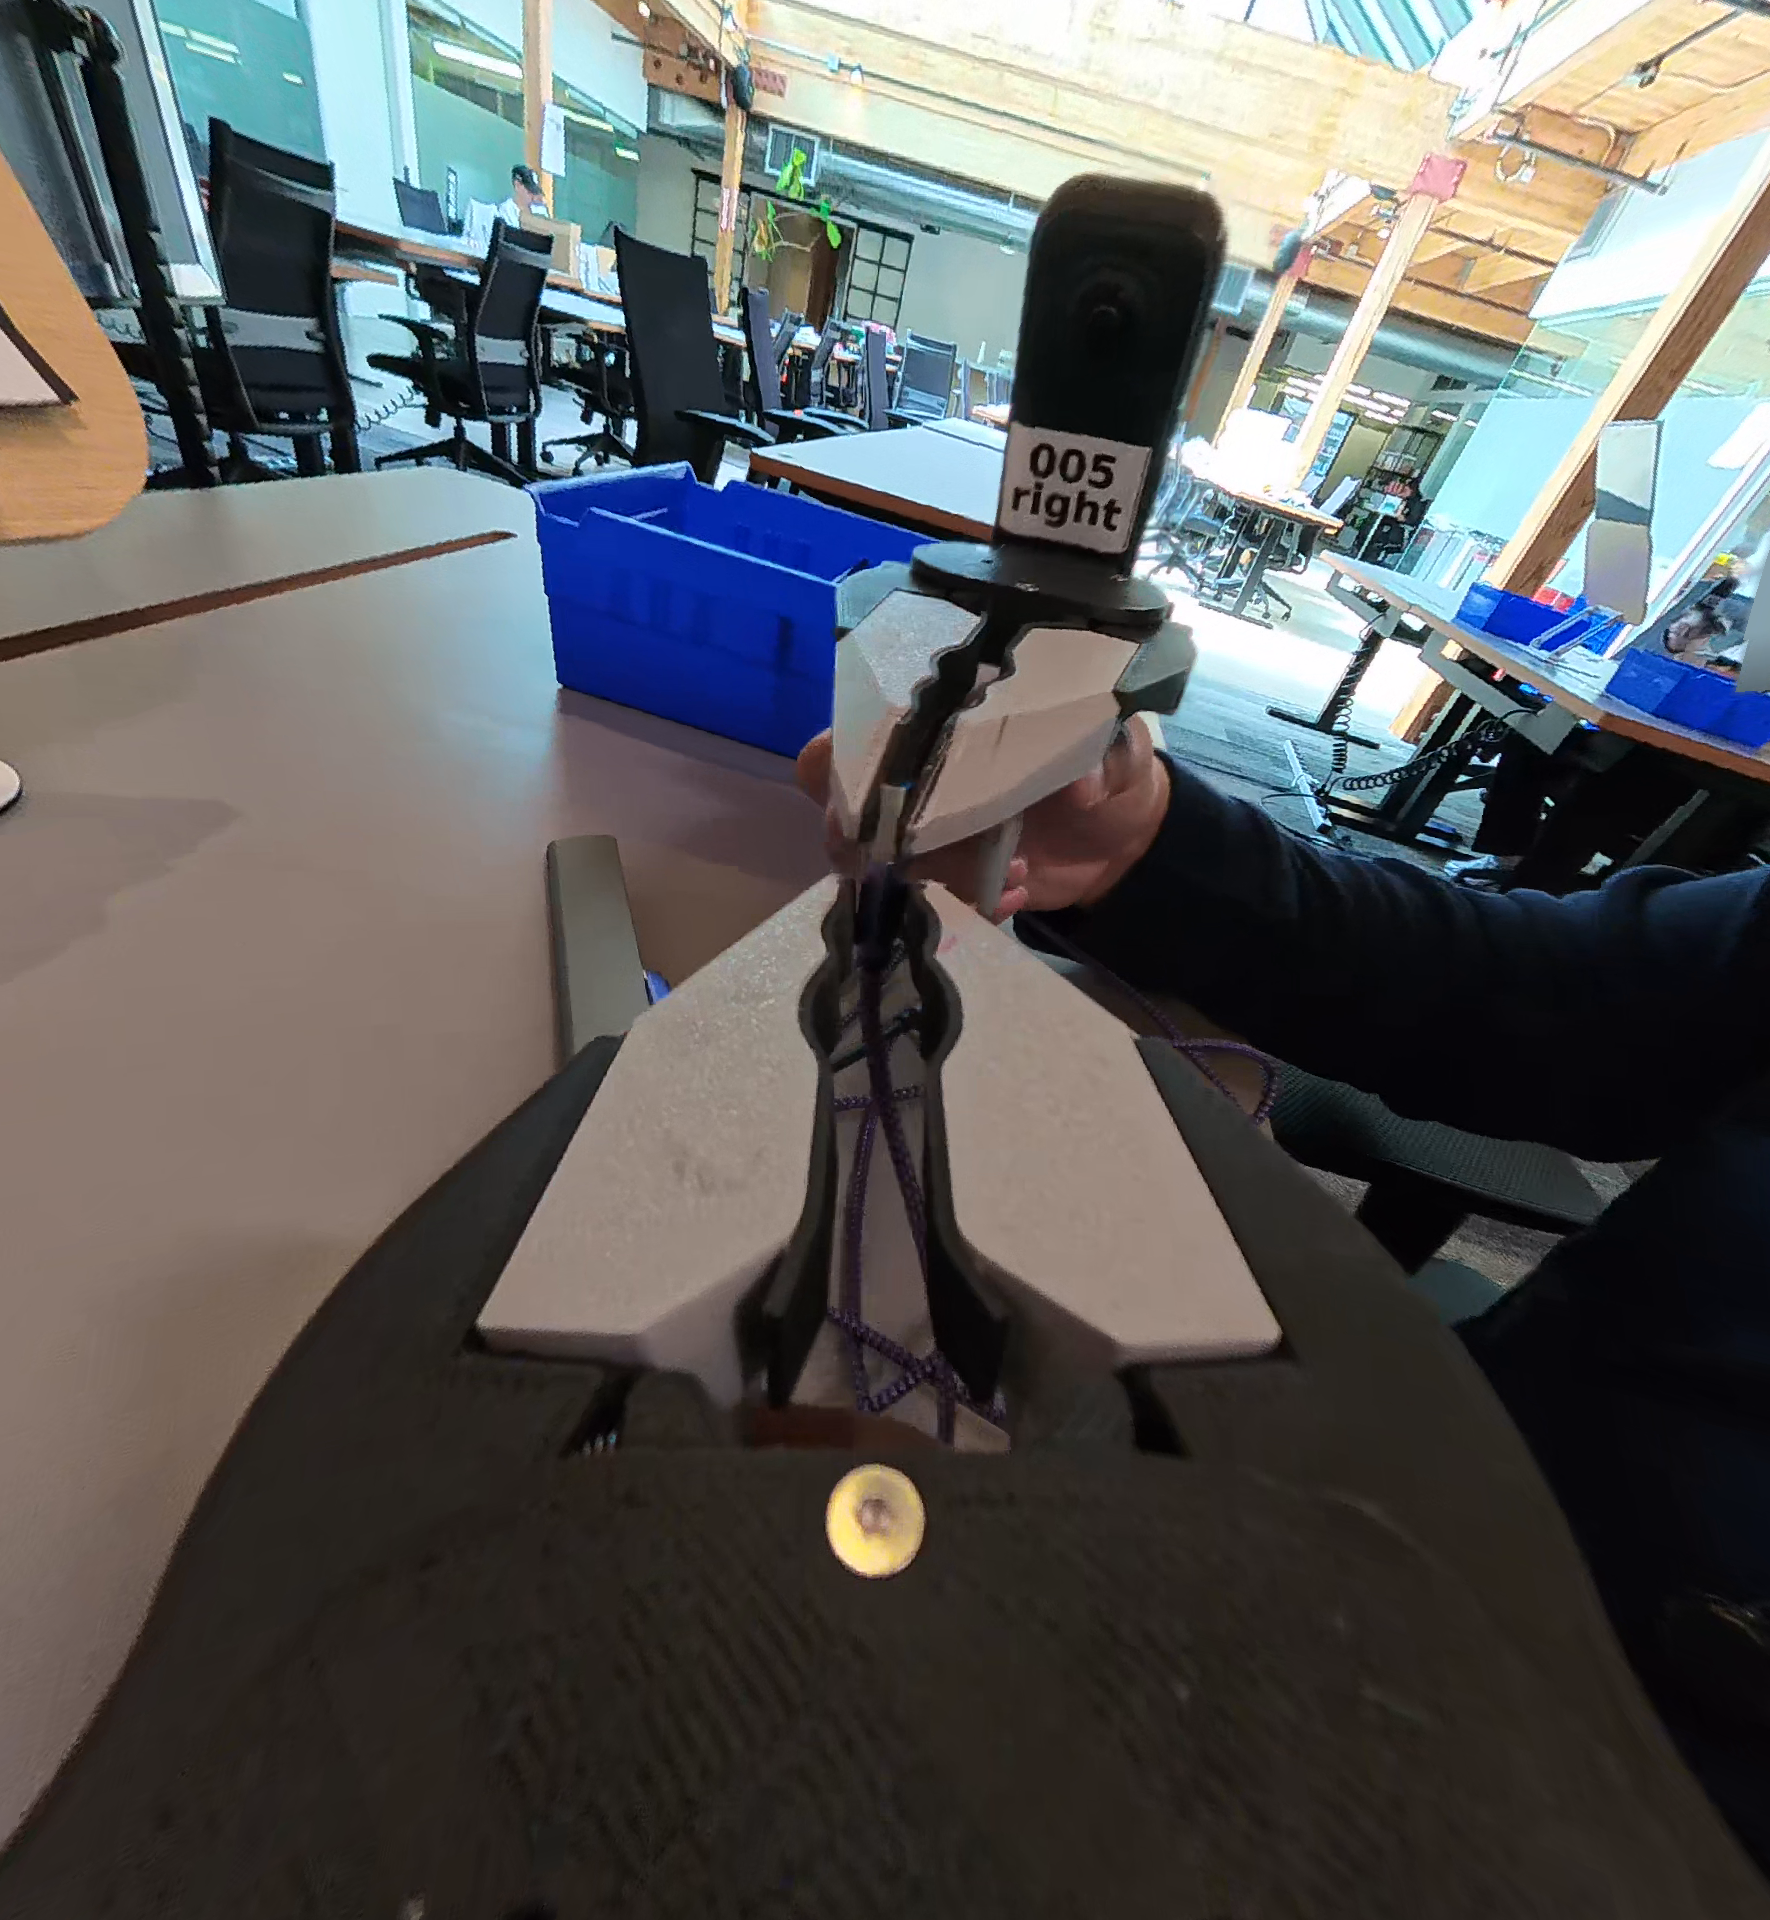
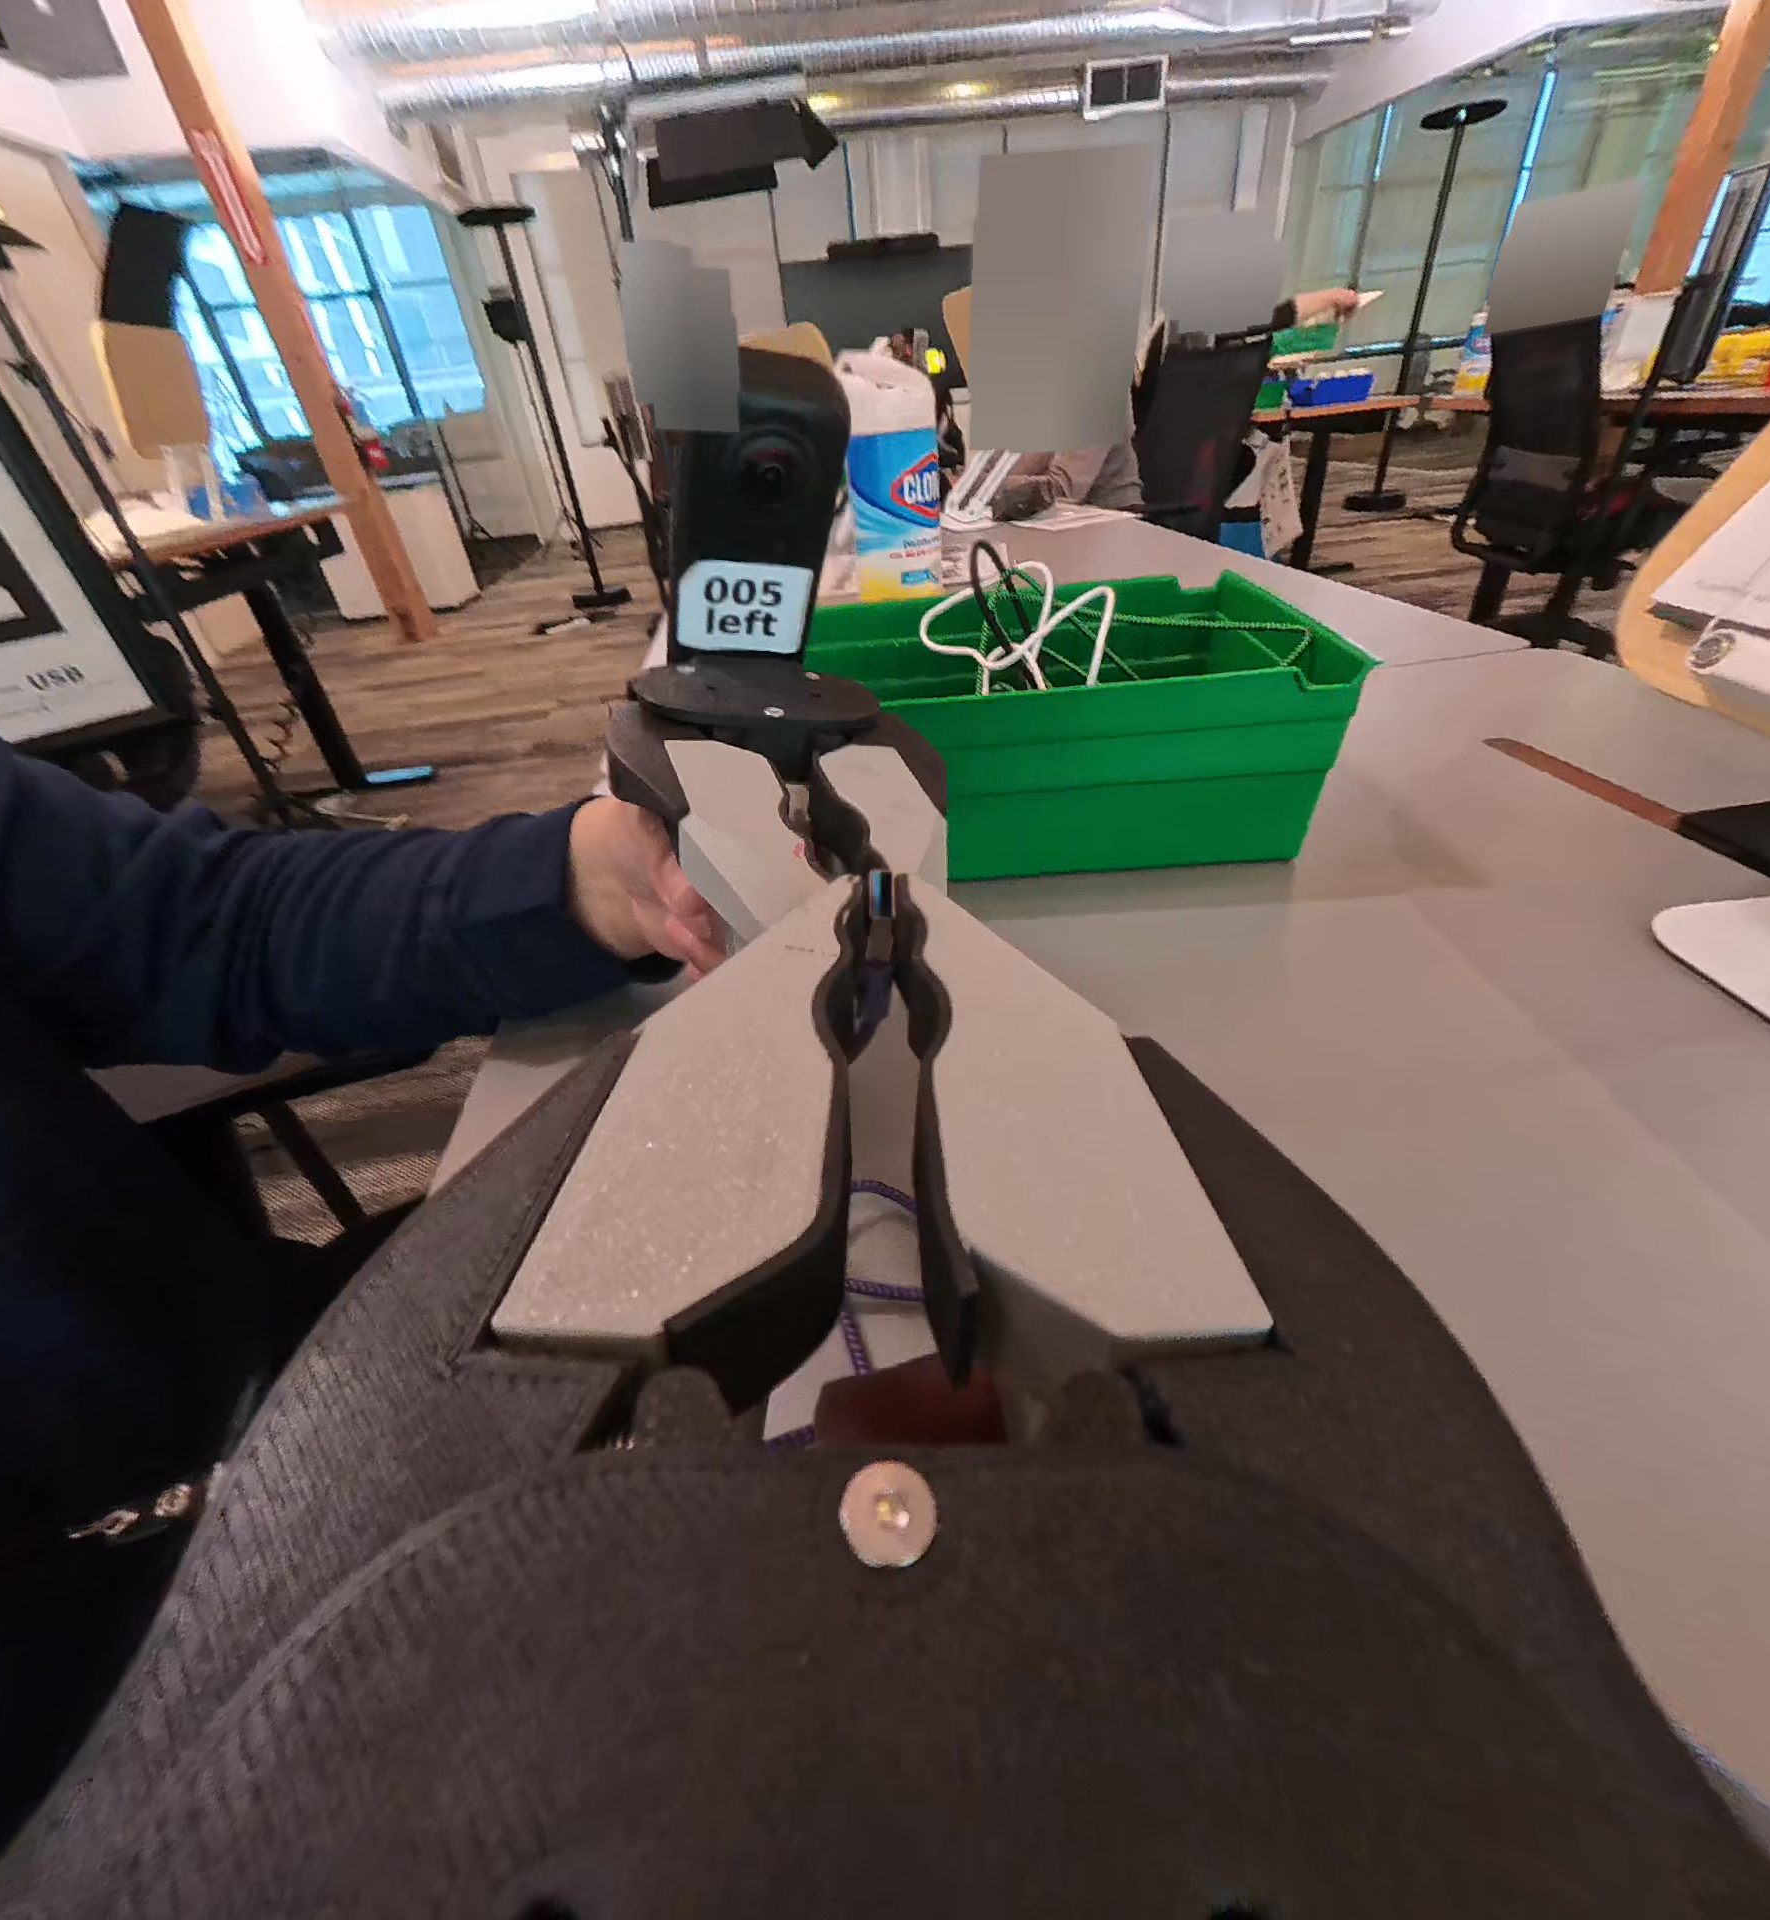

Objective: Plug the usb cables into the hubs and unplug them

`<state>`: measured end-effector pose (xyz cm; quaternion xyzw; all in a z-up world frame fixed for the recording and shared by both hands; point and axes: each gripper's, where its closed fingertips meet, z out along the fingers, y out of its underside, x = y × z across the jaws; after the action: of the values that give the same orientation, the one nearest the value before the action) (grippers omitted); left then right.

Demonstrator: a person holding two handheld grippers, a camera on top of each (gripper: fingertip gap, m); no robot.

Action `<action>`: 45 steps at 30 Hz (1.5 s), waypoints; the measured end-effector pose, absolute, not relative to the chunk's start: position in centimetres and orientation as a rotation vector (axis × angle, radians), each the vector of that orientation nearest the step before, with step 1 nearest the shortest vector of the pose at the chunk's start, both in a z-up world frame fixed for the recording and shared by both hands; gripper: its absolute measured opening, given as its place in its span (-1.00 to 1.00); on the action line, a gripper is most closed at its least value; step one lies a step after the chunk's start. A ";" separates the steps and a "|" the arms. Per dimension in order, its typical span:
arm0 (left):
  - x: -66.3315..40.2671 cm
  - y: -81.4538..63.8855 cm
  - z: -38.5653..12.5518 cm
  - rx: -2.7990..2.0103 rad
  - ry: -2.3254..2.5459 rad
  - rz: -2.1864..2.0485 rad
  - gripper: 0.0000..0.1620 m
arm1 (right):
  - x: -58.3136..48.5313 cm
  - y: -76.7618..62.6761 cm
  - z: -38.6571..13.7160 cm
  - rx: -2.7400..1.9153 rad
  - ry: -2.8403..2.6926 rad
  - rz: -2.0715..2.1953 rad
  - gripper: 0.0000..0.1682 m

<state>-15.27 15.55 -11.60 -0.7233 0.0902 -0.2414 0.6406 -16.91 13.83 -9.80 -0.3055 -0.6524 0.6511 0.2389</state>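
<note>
Open-plan office desks stretched behind a grey table [image 2: 1380, 1039] where the right gripper [image 2: 876, 914] pinched a USB plug [image 2: 883, 896], its purple braided cable [image 2: 876, 1247] trailing limp between the fingers. Facing it, the left gripper [image 1: 876, 894] was closed on something dark, unidentifiable. Light and stiff, the plug looked best held by its moulded body. A green bin [image 2: 1120, 769] stood beyond the plug.

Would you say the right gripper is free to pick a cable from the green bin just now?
Probably not: the right gripper is already shut on a USB plug, though the green bin sits open beyond it.
</note>
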 end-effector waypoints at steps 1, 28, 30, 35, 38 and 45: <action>-15.3 15.3 -11.4 -1.638 0.219 -0.538 -0.92 | -16.8 13.8 -9.5 -0.841 -1.774 1.811 -0.98; -15.3 15.2 -10.6 -1.183 0.951 0.964 -0.80 | -16.6 15.2 -8.9 -1.262 -1.653 2.388 -0.98; -15.1 15.5 -10.7 -1.168 0.990 0.984 -0.84 | -16.7 15.2 -8.9 -1.285 -1.638 2.414 -0.98; -14.9 15.9 -10.5 -1.130 1.010 1.012 -0.82 | -17.0 15.7 -9.0 -1.343 -1.589 2.467 -0.98; -14.8 15.7 -10.4 -1.109 1.017 1.017 -0.82 | -16.9 15.5 -8.9 -1.359 -1.577 2.525 -0.98; -14.3 15.8 -10.7 -1.101 1.058 1.034 -0.84 | -17.0 14.7 -9.2 -1.385 -1.577 2.595 -0.98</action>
<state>-14.27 15.81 -10.68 -0.4756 0.4574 0.4466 0.6042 -16.98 14.73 -9.19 -0.4129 -0.4702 0.7739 -0.0976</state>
